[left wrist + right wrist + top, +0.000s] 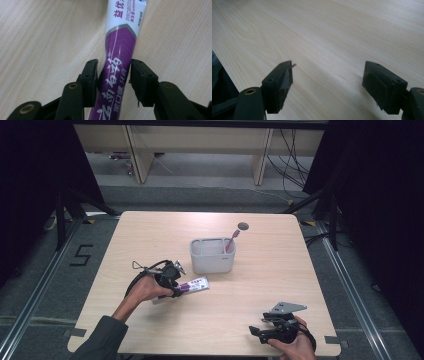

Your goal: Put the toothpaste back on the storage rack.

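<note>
A purple and white toothpaste tube point(196, 284) lies flat on the light wooden table point(260, 285), left of centre. My left gripper point(179, 288) reaches it from the left, held in a hand. In the left gripper view the tube point(120, 42) runs between the two black pads, which touch both of its sides; my left gripper point(113, 71) is shut on it. At the table's near right corner my right gripper point(256, 332) rests in the other hand. Its jaws stand wide apart over bare wood, so my right gripper point(328, 75) is open with nothing in it.
A grey plastic basket point(212, 264) stands just behind the tube near the table's middle, with a pink toothbrush point(231, 240) leaning out of its right corner. A small round cable hole point(243, 225) sits behind it. Dark curtains and floor rails flank the table.
</note>
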